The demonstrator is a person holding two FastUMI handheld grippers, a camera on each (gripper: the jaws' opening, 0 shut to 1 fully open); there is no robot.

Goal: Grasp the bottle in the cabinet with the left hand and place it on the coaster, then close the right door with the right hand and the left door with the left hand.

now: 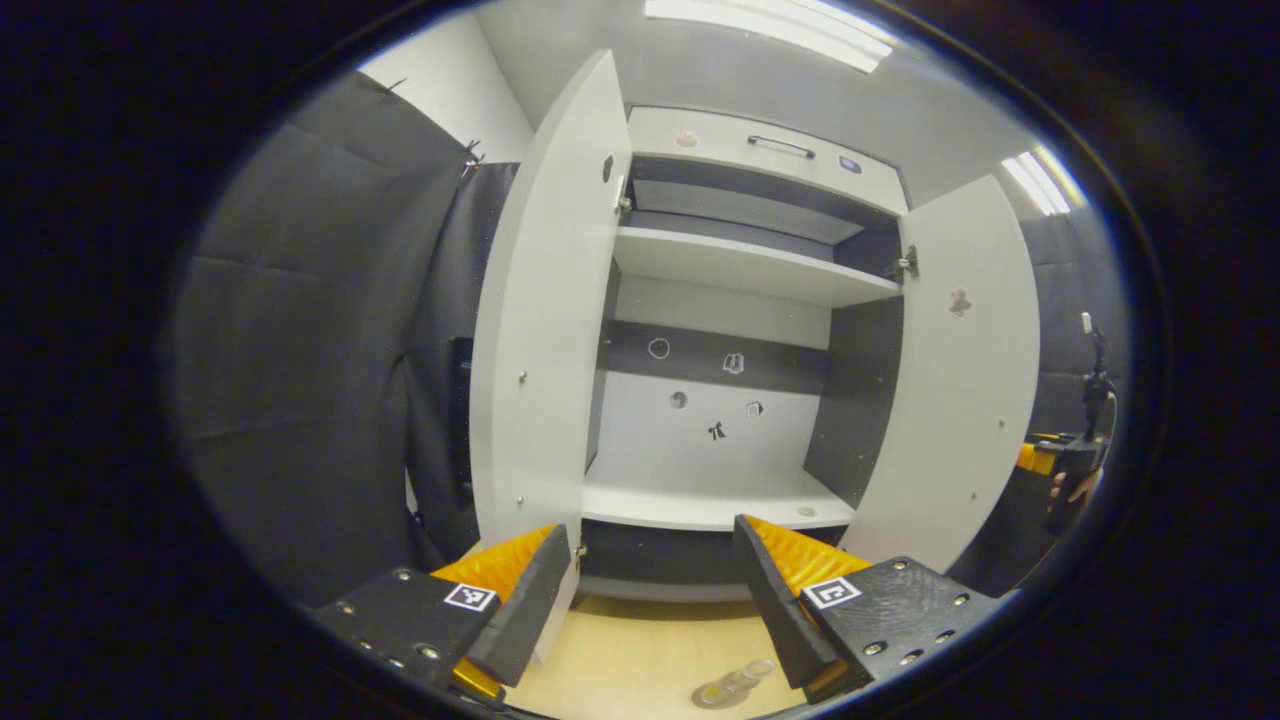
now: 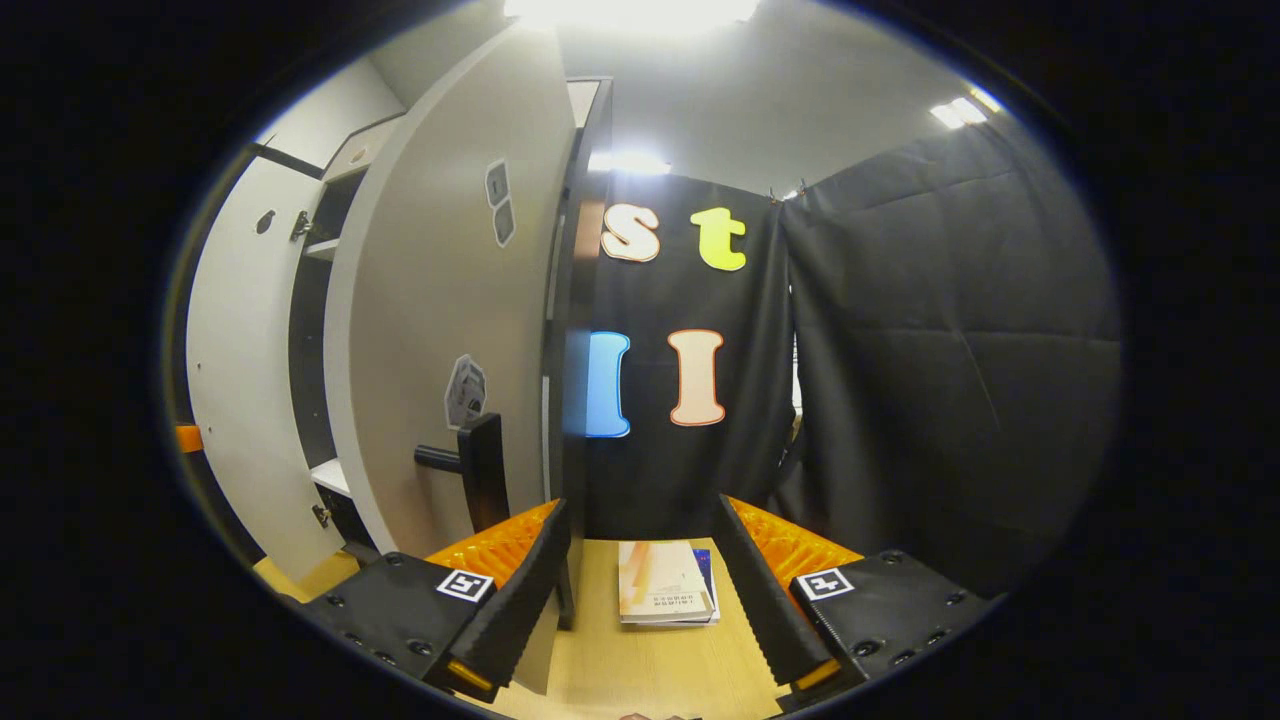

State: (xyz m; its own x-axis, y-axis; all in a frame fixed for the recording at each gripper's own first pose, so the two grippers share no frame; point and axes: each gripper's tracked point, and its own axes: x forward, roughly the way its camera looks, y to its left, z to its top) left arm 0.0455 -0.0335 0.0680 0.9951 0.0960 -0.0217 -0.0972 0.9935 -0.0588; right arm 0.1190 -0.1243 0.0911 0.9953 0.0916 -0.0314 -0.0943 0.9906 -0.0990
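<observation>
The white cabinet (image 1: 730,260) stands with both doors swung out and bare shelves. Its left door (image 1: 545,330) is beside my left finger, and its right door (image 1: 965,380) is farther right. Low in the left gripper view a clear bottle (image 1: 738,682) rests on a round coaster (image 1: 712,696) on the wooden table. My left gripper (image 1: 655,585) is open above the table, facing the cabinet, holding nothing. In the right gripper view my right gripper (image 2: 640,575) is open and empty, just behind the right door's outer face (image 2: 450,320) and its black handle (image 2: 478,468).
A book (image 2: 665,595) lies on the wooden table (image 2: 640,670) between my right fingers, against the black cloth wall (image 2: 930,380). The left door (image 2: 240,370) shows at the far left of that view. A hand with the other gripper (image 1: 1075,465) is at the right edge of the left gripper view.
</observation>
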